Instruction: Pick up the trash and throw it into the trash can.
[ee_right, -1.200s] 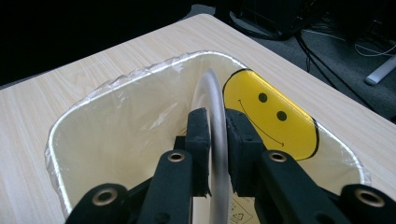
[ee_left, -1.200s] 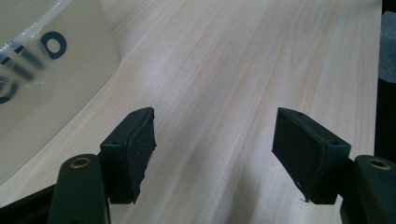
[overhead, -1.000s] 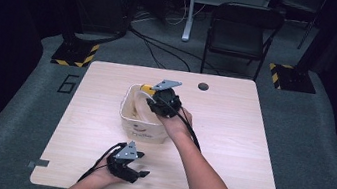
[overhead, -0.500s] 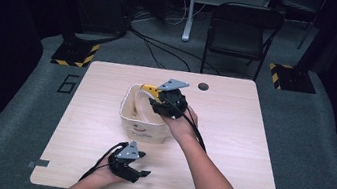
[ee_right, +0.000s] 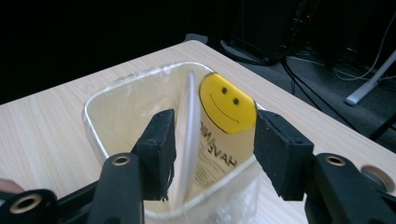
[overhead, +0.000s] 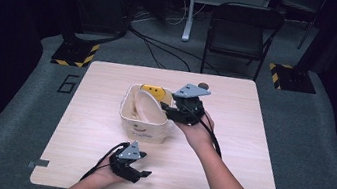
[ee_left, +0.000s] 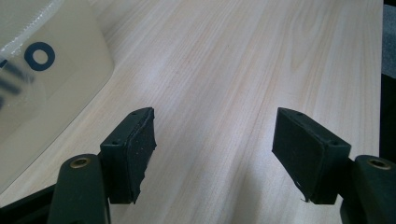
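Note:
A cream bin (overhead: 144, 121) with a clear liner stands mid-table. Inside it a white plate (overhead: 147, 105) stands on edge beside a yellow smiley-face card (overhead: 151, 92). My right gripper (overhead: 169, 111) hovers at the bin's right rim, open and holding nothing. In the right gripper view the gripper (ee_right: 212, 149) looks down into the bin (ee_right: 112, 112), with the plate (ee_right: 187, 135) and the smiley card (ee_right: 227, 102) between its spread jaws. My left gripper (overhead: 141, 173) rests open near the table's front edge. In the left gripper view the gripper (ee_left: 212, 149) is over bare wood, with the bin wall (ee_left: 46, 70) at the left.
The wooden table (overhead: 249, 152) has a round cable hole (overhead: 203, 85) at its back. A black chair (overhead: 242, 29) and stands with cables sit on the floor beyond the far edge. Dark floor surrounds the table.
My right gripper has drawn back to the right, from over the bin to its right rim, and the plate in the bin now shows. The left gripper has stayed put.

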`<action>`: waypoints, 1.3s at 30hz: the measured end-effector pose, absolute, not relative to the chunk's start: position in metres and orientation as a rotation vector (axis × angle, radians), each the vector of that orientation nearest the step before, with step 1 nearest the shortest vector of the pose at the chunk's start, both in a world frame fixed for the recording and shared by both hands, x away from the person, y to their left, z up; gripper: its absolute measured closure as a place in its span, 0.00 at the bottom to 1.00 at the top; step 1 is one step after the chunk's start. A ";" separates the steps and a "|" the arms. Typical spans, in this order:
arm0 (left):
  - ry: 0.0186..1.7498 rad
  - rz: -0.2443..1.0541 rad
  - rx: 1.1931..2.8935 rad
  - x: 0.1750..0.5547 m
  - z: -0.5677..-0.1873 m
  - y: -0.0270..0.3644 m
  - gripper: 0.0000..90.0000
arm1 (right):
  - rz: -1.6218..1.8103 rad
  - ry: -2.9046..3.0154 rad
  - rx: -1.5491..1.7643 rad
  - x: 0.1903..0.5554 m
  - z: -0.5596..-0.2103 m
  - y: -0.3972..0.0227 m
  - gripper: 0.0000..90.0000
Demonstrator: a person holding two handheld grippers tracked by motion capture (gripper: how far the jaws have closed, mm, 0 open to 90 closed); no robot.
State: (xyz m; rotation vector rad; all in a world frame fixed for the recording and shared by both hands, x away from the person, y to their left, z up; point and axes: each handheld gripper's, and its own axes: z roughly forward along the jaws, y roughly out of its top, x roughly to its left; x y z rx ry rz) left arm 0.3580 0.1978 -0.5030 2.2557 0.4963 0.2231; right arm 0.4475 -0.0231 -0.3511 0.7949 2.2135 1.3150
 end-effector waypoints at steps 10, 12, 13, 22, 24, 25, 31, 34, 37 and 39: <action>0.494 0.217 2.267 0.359 -0.504 0.197 0.32 | 1.326 2.170 0.863 0.428 -0.365 -0.073 0.50; 0.495 0.218 2.266 0.359 -0.504 0.197 0.33 | 1.328 2.158 0.872 0.425 -0.367 -0.080 0.50; 0.495 0.217 2.268 0.359 -0.504 0.197 0.33 | 1.328 2.149 0.877 0.422 -0.370 -0.085 0.49; 0.500 0.223 2.273 0.359 -0.504 0.196 0.33 | 1.317 2.105 0.919 0.406 -0.394 -0.111 0.49; 0.499 0.223 2.275 0.359 -0.504 0.196 0.33 | 1.324 2.099 0.946 0.403 -0.401 -0.115 0.48; 0.501 0.222 2.275 0.359 -0.505 0.196 0.33 | 1.326 2.095 0.958 0.401 -0.406 -0.117 0.48; 0.499 0.226 2.282 0.359 -0.505 0.195 0.33 | 1.258 2.104 0.999 0.396 -0.430 -0.126 0.48; 0.497 0.226 2.284 0.360 -0.506 0.195 0.33 | 1.235 2.106 1.013 0.394 -0.440 -0.130 0.48; 0.497 0.227 2.285 0.360 -0.506 0.195 0.32 | 1.222 2.106 1.042 0.394 -0.450 -0.133 0.48; 0.497 0.228 2.286 0.360 -0.506 0.195 0.33 | 1.198 2.111 1.047 0.394 -0.456 -0.135 0.49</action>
